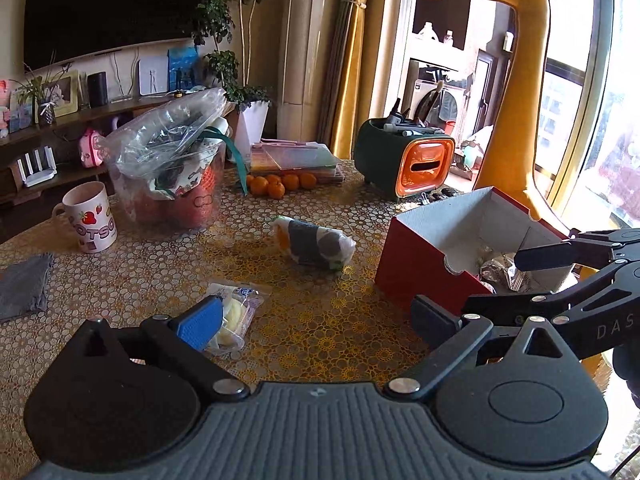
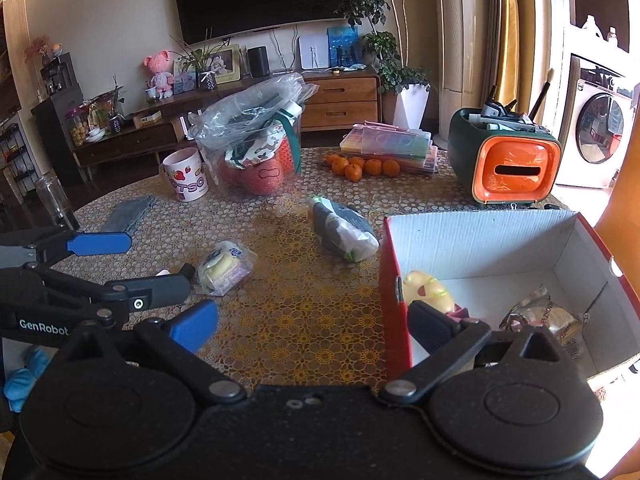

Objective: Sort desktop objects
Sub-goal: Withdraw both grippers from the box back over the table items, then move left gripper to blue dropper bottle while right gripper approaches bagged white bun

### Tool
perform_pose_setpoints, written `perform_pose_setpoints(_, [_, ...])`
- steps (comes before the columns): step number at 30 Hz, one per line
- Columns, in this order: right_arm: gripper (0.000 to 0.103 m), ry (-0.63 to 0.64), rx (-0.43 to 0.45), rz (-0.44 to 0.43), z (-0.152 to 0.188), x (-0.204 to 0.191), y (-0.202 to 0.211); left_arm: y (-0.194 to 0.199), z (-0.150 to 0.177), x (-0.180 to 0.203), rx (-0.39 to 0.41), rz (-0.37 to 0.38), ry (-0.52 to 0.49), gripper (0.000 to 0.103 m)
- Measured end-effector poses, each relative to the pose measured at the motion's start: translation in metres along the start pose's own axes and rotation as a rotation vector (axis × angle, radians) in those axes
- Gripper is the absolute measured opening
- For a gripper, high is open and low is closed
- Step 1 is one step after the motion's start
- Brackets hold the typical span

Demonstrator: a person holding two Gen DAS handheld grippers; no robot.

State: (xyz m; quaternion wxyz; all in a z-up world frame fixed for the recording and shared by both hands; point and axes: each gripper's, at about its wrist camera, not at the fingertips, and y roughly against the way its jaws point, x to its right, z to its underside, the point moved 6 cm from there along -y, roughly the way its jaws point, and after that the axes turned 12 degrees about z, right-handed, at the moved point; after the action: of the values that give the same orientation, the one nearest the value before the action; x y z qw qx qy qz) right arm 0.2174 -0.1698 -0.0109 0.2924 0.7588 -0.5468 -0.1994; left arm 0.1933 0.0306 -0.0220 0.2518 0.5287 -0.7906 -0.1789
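A red box with a white inside (image 1: 416, 264) (image 2: 480, 240) stands on the right of the table. It holds a yellow snack (image 2: 428, 290) and a foil packet (image 2: 544, 316). A clear bag of pale snacks (image 1: 234, 314) (image 2: 224, 268) lies on the table. A grey and white wrapped packet (image 1: 316, 242) (image 2: 344, 232) lies mid-table. My left gripper (image 1: 316, 322) is open and empty, its blue finger next to the snack bag. My right gripper (image 2: 312, 324) is open and empty, straddling the box's left wall. The left gripper also shows in the right wrist view (image 2: 140, 260), open.
A strawberry mug (image 1: 90, 216), a clear tub under a plastic bag (image 1: 172, 168), oranges (image 1: 280, 184), stacked flat cases (image 1: 296, 158), a green and orange tissue box (image 1: 408, 160) and a grey cloth (image 1: 22, 284) stand on the patterned table (image 1: 320, 340). A yellow giraffe toy (image 1: 516, 80) stands beyond.
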Motion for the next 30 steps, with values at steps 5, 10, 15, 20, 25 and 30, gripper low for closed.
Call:
perform_pose_setpoints(5, [0.101,0.019,-0.014,-0.008,-0.001,-0.019,-0.008,0.007,0.009,-0.018,0.015,-0.024,0.012,0.1])
perform_pose_setpoints(10, [0.101,0.047,-0.023,-0.022,-0.001,-0.037,-0.017,0.012,0.019,-0.041,0.027,-0.05,0.035,0.1])
perform_pose_setpoints(15, [0.101,0.066,-0.036,-0.035,-0.003,-0.052,-0.029,0.013,0.031,-0.062,0.024,-0.078,0.051,0.1])
perform_pose_setpoints(20, [0.101,0.088,-0.052,-0.053,-0.005,-0.067,-0.043,0.014,0.041,-0.08,0.013,-0.105,0.052,0.1])
perform_pose_setpoints(25, [0.101,0.116,-0.053,-0.071,-0.008,-0.082,-0.054,0.012,0.05,-0.095,-0.007,-0.121,0.044,0.1])
perform_pose_setpoints(30, [0.101,0.139,-0.059,-0.083,-0.011,-0.095,-0.07,0.004,0.058,-0.109,-0.019,-0.135,0.054,0.1])
